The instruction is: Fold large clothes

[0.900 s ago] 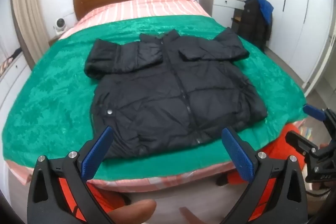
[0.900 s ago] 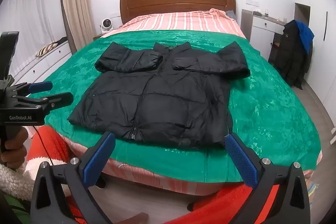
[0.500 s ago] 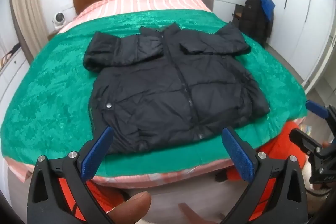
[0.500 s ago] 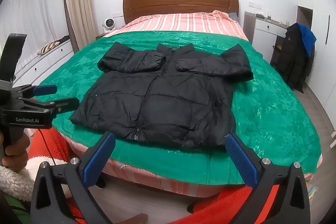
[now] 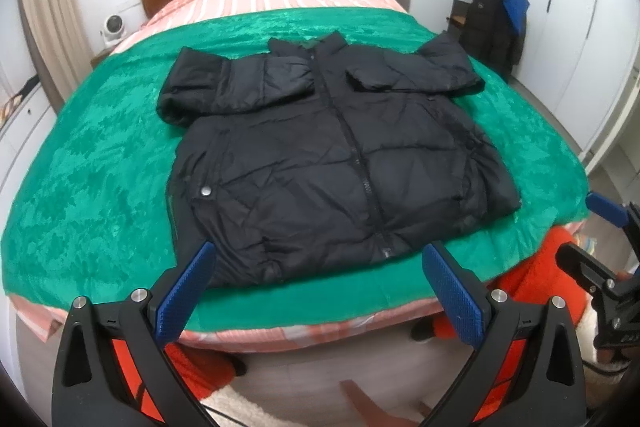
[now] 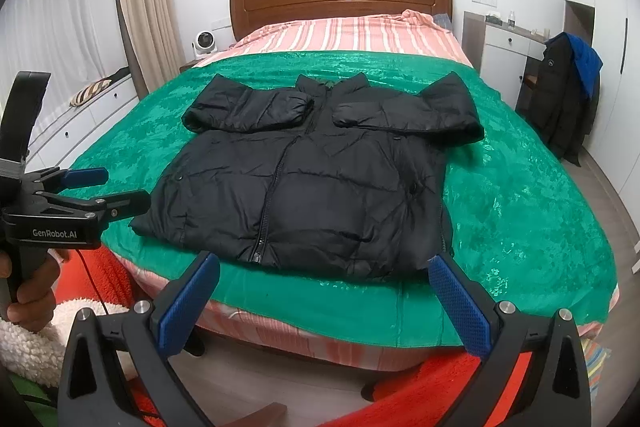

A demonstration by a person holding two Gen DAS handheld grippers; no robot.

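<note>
Black puffer jacket (image 5: 332, 163) lies flat, zipped, sleeves folded across its chest, mid-frame on green blanket (image 5: 100, 167) over the bed. Left hand-held gripper (image 5: 320, 287) and right hand-held gripper (image 6: 324, 291) both spread wide, empty, near the jacket's hem at lower frame.

"GenRobot.AI" in white on the left gripper (image 6: 92, 187) black body

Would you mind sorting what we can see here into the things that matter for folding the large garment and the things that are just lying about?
For the job:
- black puffer jacket, sleeves folded across its chest
- green blanket beneath it
- left gripper, open
- right gripper, open

Just lying about:
- dark coat by the desk
- small white fan
- striped cushion
</note>
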